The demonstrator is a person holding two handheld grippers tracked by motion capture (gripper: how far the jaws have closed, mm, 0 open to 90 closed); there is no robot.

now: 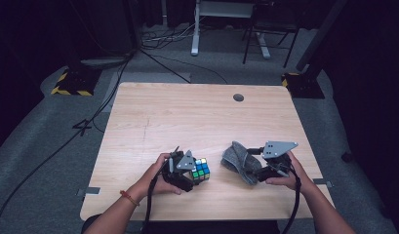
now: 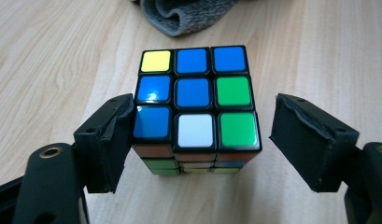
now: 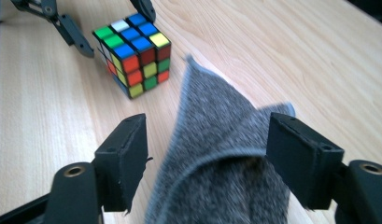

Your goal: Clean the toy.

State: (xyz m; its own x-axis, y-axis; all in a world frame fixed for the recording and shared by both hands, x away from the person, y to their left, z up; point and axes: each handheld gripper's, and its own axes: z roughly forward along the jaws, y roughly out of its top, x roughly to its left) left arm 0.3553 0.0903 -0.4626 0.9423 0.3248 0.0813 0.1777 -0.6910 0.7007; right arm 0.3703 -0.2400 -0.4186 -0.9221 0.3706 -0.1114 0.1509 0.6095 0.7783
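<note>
On the near half of the pale wooden table (image 1: 197, 112), your two hands hold the grippers side by side, the scrambled multicoloured puzzle cube (image 1: 201, 169) in front of your left one and the crumpled grey cloth (image 1: 239, 162) in front of your right. Your left gripper (image 2: 200, 140) stands with its jaws parted a little wider than the cube: in the left gripper view the left pad (image 2: 115, 135) sits right at the cube's lower left corner, touching or nearly so, while the right pad (image 2: 303, 135) stands clear of the cube's side with bare wood showing between. Nothing is clamped there; the cube rests flat on the table, square to the jaws, its top face of blue, green, yellow and white squares turned up. Your right gripper (image 3: 205, 156) has its jaws spread wide, with the cloth heaped up between them; the left pad (image 3: 128, 156) is plainly apart from the fabric, and the right pad (image 3: 298, 154) lies close against its folded edge, though you cannot tell from here whether it presses. That cloth runs lengthwise away from the right gripper, its bound edge rising to a point that aims toward the cube, which sits just beyond it, near but apart.
</note>
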